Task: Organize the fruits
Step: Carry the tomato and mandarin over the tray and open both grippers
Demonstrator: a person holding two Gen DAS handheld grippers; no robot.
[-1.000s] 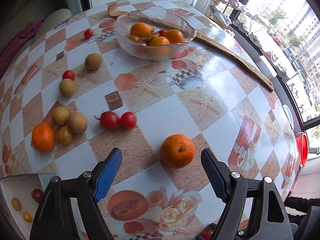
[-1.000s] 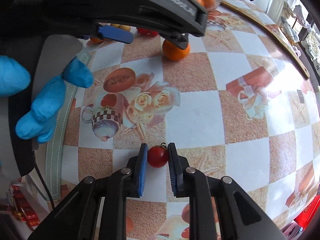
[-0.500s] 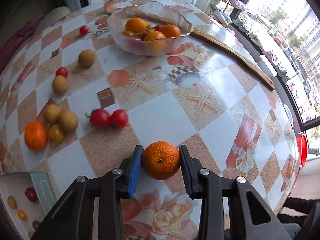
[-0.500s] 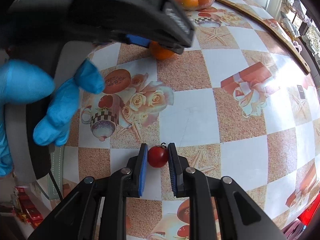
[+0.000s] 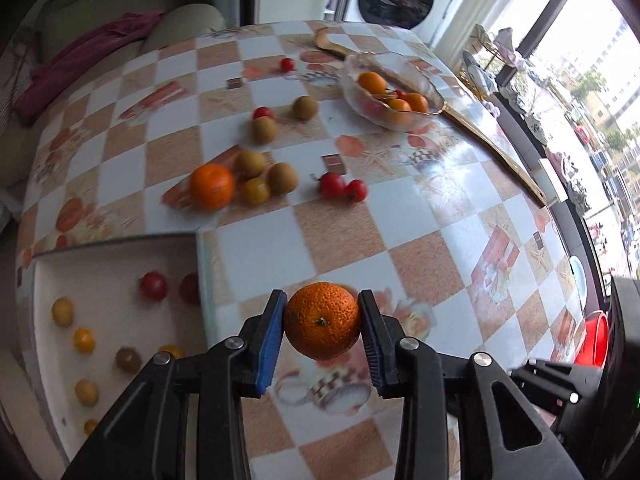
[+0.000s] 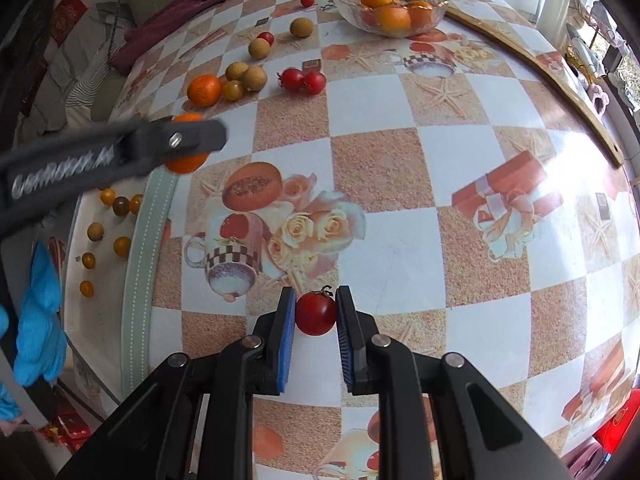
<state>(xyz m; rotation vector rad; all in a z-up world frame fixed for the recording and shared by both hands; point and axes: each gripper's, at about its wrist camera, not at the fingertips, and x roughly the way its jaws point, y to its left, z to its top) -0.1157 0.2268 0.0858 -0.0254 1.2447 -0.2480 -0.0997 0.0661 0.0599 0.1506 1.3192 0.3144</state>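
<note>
We see a round table [image 5: 440, 248] covered in a checkered orange-and-white oilcloth printed with starfish, roses and teacups. At its left edge sits a shallow white rectangular tray [image 5: 120, 248] with a pale green rim, holding small red and yellow cherry tomatoes and a few brown round fruits. At the table's far side stands a clear glass bowl [image 6: 348, 4] holding several oranges. Between bowl and tray, loose fruit lies scattered on the cloth: a bright orange tangerine [image 5: 211, 186], tan round longan-like fruits beside it, and a pair of red tomatoes [image 5: 342, 188] touching each other. We find our left gripper [image 5: 322, 322] clamped on a dimpled orange mandarin [image 5: 322, 322], held above the cloth just beside the tray's corner. Our right gripper [image 6: 316, 314] has its blue pads pressed against both sides of a small red cherry tomato [image 6: 316, 314] with a green stem, over the near part of the table.
</note>
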